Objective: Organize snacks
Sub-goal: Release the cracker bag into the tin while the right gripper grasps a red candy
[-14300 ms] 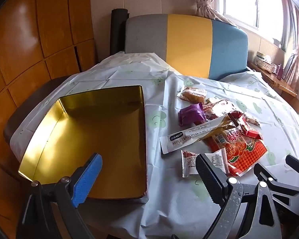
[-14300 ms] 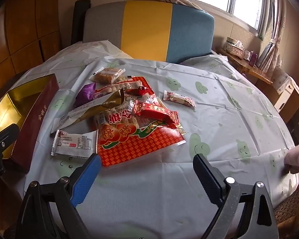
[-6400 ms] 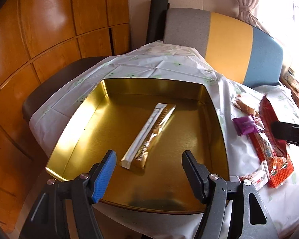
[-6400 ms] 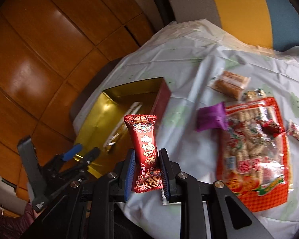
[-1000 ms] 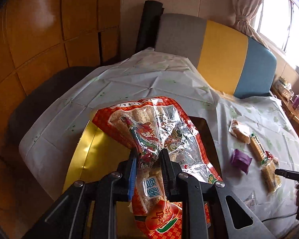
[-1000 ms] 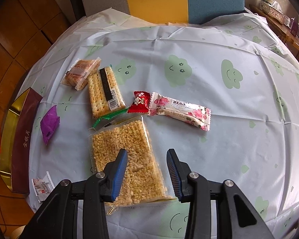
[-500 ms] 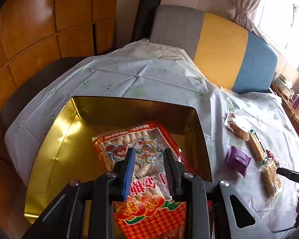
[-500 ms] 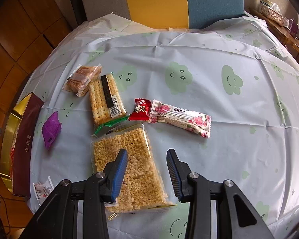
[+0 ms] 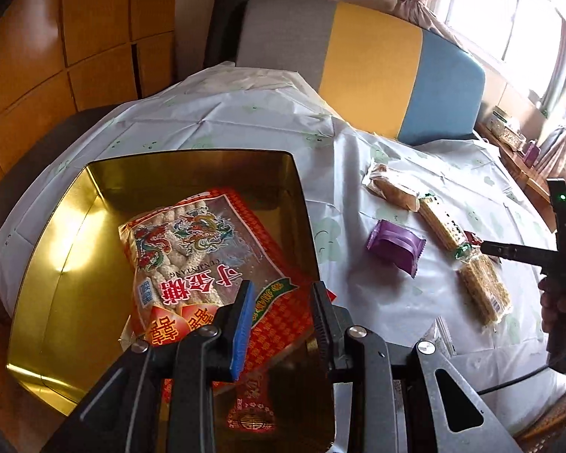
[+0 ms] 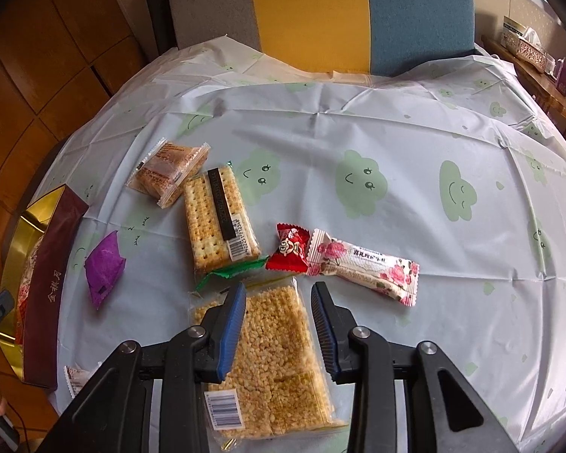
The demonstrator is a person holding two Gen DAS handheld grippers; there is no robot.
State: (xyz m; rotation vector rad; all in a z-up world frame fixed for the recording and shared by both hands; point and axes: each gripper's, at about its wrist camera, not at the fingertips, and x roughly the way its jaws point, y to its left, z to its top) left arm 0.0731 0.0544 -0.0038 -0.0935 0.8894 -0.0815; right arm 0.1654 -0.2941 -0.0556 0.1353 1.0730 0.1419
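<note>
Left wrist view: the large red-and-clear plastic bag of puffed rice sticks point(image 9: 192, 260) now lies flat inside the gold-lined rectangular tin box point(image 9: 56, 264); a second ago it hung clamped in the left gripper point(image 9: 281, 302) above the box. The left gripper's jaws have just been opening and stand slightly apart, with nothing pressed between them; the bag lies below and beyond them. Judgement: this item counts as placed, and the left gripper is free for another snack.

The bag's long axis runs from the near right corner of the box toward the far left, on a diagonal; its clear end points away from the camera and its red printed end points toward the gripper.

Right wrist view: the right gripper point(image 10: 277, 321) hovers over the clear flat pack of yellow puffed-grain cakes point(image 10: 271, 358) on the worktop point(image 10: 396, 143). Its jaws have just been closing; the pack shows between them, but no pad contact is visible. The pack's long axis runs toward and away from the camera, with the barcode end nearest. Judgement: this is the next item to be grasped.
</note>
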